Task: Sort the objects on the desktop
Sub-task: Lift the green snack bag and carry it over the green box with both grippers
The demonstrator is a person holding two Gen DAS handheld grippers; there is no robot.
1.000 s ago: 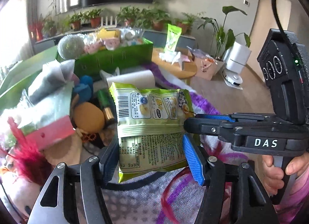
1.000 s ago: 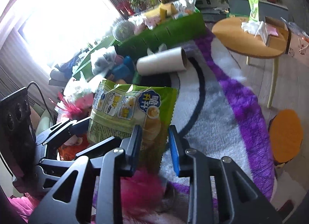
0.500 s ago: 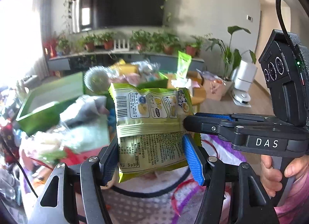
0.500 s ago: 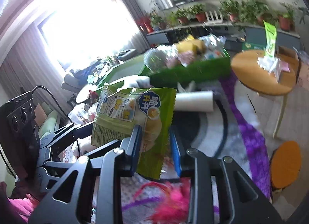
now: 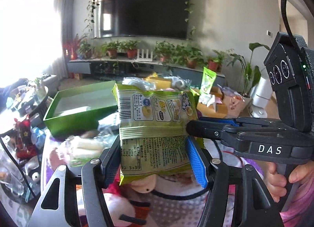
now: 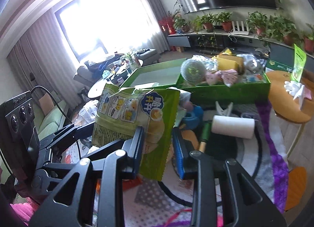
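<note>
A green snack bag (image 5: 155, 127) hangs in the air, held by both grippers. My left gripper (image 5: 155, 160) is shut on its lower part. My right gripper (image 6: 159, 148) grips the bag's right edge (image 6: 157, 129) and reaches in from the right in the left wrist view (image 5: 194, 127). Beyond the bag stands a green box: its left compartment (image 6: 157, 76) is nearly empty, its right compartment (image 6: 225, 87) holds a steel scourer (image 6: 193, 71), yellow packs and other small things.
Below lie a paper roll (image 6: 232, 127), a blue toy (image 6: 191, 117), plush toys (image 5: 121, 205) and wrapped items (image 5: 84, 146) on a purple-and-white rug (image 6: 274, 160). A round orange table (image 6: 284, 97) stands right. A cluttered side table (image 5: 25, 97) stands left.
Both grippers have lifted the snack bag upward together; the clutter has dropped lower in view and the green box, TV and wall have come into sight.
</note>
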